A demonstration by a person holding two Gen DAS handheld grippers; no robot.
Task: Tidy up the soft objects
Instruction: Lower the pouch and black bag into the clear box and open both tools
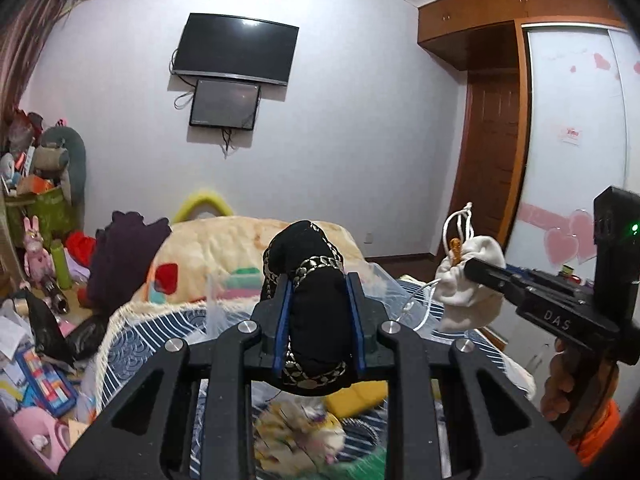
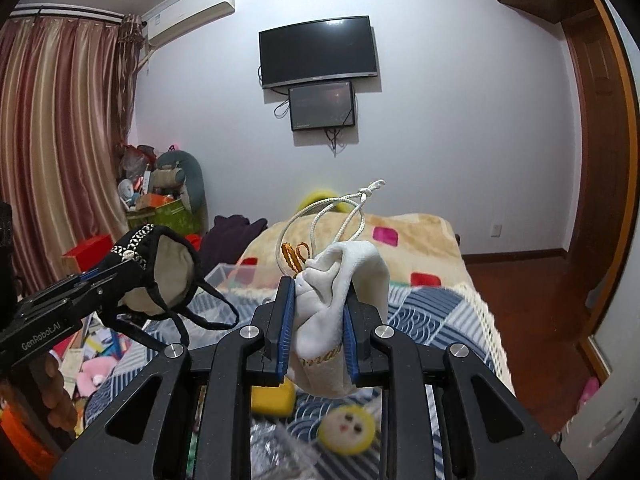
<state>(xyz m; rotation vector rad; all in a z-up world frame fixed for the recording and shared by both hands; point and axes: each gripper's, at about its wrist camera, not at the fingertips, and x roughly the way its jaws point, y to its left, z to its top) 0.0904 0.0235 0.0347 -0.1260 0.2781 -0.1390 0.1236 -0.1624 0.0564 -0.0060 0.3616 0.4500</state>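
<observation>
My left gripper (image 1: pixel 318 284) is shut on a black fabric pouch with silver patterned trim (image 1: pixel 314 300), held up above the bed. From the right wrist view the pouch (image 2: pixel 160 272) shows a beige lining and hanging black straps. My right gripper (image 2: pixel 318 292) is shut on a white drawstring bag (image 2: pixel 340 304) with white cords and an orange loop on top. In the left wrist view the bag (image 1: pixel 468 284) hangs at the right, level with the pouch. A clear plastic bin (image 2: pixel 228 274) lies on the bed behind both.
The bed has a blue patterned cover (image 2: pixel 432 312) and a cream blanket (image 1: pixel 224 240). A yellow sponge (image 2: pixel 272 398) and a round yellow face toy (image 2: pixel 348 426) lie below the grippers. Clutter and toys (image 1: pixel 36 360) fill the floor at left. A wardrobe (image 1: pixel 576 120) stands at right.
</observation>
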